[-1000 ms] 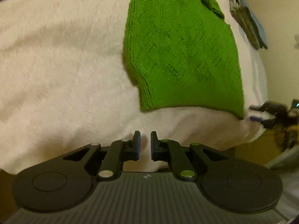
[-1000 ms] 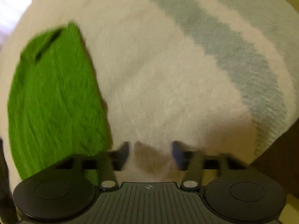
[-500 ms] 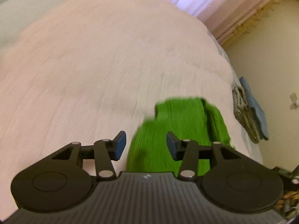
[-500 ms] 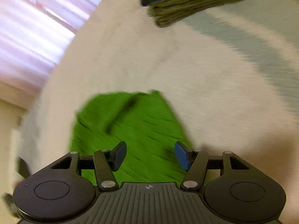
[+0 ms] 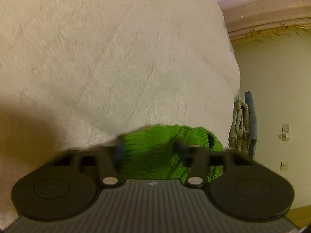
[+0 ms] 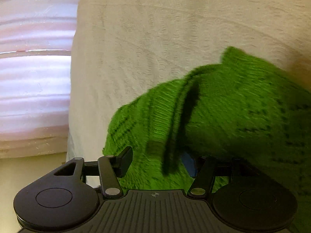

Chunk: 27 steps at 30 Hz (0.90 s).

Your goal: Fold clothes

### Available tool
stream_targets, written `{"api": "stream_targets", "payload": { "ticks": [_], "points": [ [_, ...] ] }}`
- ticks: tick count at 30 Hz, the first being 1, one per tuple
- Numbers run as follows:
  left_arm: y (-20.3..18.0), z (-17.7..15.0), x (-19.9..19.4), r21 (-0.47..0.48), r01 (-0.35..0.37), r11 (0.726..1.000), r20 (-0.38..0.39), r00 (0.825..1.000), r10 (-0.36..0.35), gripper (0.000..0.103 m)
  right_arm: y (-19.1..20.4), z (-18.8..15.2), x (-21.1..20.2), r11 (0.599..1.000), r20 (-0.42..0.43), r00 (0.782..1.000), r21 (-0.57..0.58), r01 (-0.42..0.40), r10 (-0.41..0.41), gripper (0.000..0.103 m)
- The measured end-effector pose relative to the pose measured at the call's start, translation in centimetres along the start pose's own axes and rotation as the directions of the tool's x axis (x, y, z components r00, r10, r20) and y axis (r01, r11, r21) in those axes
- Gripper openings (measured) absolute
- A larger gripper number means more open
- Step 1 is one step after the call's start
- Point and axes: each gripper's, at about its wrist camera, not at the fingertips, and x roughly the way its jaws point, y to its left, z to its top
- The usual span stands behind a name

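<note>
On the bed [image 5: 116, 58], the green knit sweater [image 6: 243, 106] sits bunched near the edge, with both grippers right on top of it. The left gripper [image 5: 149, 151] has its fingers spread wide with green knit between them, though it's blurry. The right gripper [image 6: 158, 158] is spread too, straddling a raised fold, not pinching anything. It looks partly folded, at least one layer doubled over, but I can't tell how many folds remain. A stack of folded clothes [image 5: 243, 124] sits at the bed's far edge.

Green knit [image 6: 243, 106] blurred, cut off right.
</note>
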Motion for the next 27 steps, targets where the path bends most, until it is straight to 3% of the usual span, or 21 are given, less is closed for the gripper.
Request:
{"api": "stream_targets", "payload": {
  "ticks": [2,5,7,9,10,12,13,14,15,16,18,19,23,25,27],
  "points": [
    [-1.2,-0.5,-1.2,0.05,0.03,0.998,0.067,0.997,-0.034,0.006,1.6,0.7,-0.8,0.997,0.015,1.0,-0.081,-0.002,0.003,0.005],
    [-3.0,-1.2,-3.3,0.137,0.066,0.988,0.169,0.981,-0.09,0.006,4.9,1.7,-3.5,0.969,0.059,0.996,-0.243,-0.056,0.072,0.005],
    [-5.9,-2.0,-7.0,0.305,0.028,0.952,0.29,0.949,-0.12,0.006,7.7,2.7,-5.6,0.928,0.083,0.985,-0.353,-0.116,0.155,0.005],
    [-8.4,-2.9,-10.0,0.454,-0.045,0.89,0.384,0.911,-0.15,0.007,9.5,4.2,-5.3,0.919,0.137,0.979,-0.383,-0.089,0.152,0.005],
    [-9.2,-3.0,-10.3,0.499,-0.097,0.861,0.41,0.902,-0.136,0.014,10.4,5.0,-4.9,0.918,0.168,0.975,-0.39,-0.067,0.143,0.01],
    [-10.0,-2.1,-8.8,0.527,-0.247,0.813,0.437,0.899,-0.01,0.035,12.0,6.5,-4.2,0.915,0.229,0.965,-0.402,-0.023,0.125,0.074],
    [-9.7,-1.2,-7.4,0.516,-0.309,0.799,0.428,0.901,0.072,0.042,12.4,7.1,-3.4,0.918,0.294,0.954,-0.393,0.057,0.067,0.102],
    [-9.0,-0.2,-5.8,0.49,-0.368,0.79,0.406,0.899,0.166,0.04,12.5,7.4,-2.4,0.912,0.364,0.931,-0.378,0.159,-0.011,0.102],
    [-7.9,1.0,-4.4,0.44,-0.423,0.792,0.371,0.889,0.269,0.038,12.6,7.5,-1.3,0.895,0.388,0.917,-0.374,0.242,-0.085,0.102],
    [-6.9,1.7,-4.0,0.392,-0.434,0.811,0.347,0.887,0.306,0.038,12.7,7.5,-0.2,0.871,0.395,0.905,-0.376,0.316,-0.158,0.102],
    [-4.9,2.3,-3.9,0.303,-0.363,0.881,0.302,0.914,0.272,0.039,11.9,6.8,0.7,0.836,0.382,0.909,-0.435,0.334,-0.165,0.102],
    [-4.0,2.3,-4.0,0.276,-0.337,0.9,0.29,0.922,0.256,0.039,11.2,6.5,0.7,0.812,0.367,0.913,-0.472,0.345,-0.175,0.102],
    [-1.8,2.0,-3.3,0.254,-0.325,0.911,0.26,0.93,0.259,0.039,8.5,5.5,1.6,0.699,0.323,0.912,-0.59,0.403,-0.253,0.102],
    [-1.3,2.1,-2.0,0.272,-0.303,0.913,0.229,0.942,0.244,0.04,7.7,5.4,2.5,0.661,0.308,0.909,-0.625,0.415,-0.28,0.102],
    [-0.8,2.6,-0.1,0.31,-0.317,0.897,0.229,0.94,0.253,0.041,7.0,5.3,2.7,0.634,0.302,0.906,-0.647,0.424,-0.298,0.102]
  ]
}}
